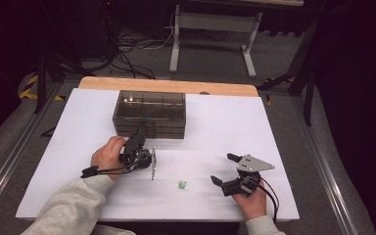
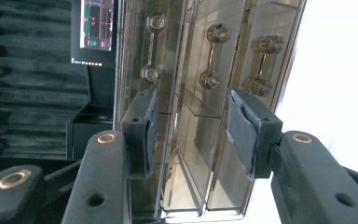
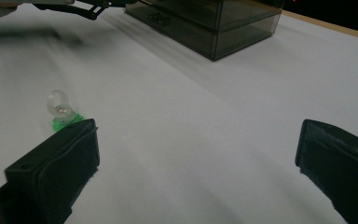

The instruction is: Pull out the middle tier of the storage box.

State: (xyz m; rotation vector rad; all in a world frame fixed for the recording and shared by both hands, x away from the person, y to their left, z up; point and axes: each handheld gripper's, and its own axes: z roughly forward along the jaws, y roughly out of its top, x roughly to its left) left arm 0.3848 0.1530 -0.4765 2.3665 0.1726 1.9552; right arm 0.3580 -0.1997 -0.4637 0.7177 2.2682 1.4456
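Both tongs sit low on the desk [image 1: 215,122]: left tongs [image 1: 138,138] at the drawer box [image 1: 149,113], right tongs [image 1: 223,169] spread beside a green ring [image 1: 181,184]. Left tongs [image 2: 191,128] gape around the box's [image 2: 205,93] middle drawer front. Right tongs [image 3: 196,158] gape, ring [image 3: 60,111] just past one pad.

The table [image 1: 78,147] has a white top with a strip of bare wood along its far edge at twelve o'clock. A smoky transparent drawer box [image 1: 150,113] stands on the white surface toward eleven o'clock from the centre. A small clear ring on a green base [image 1: 182,185] lies near the front edge at about six o'clock.
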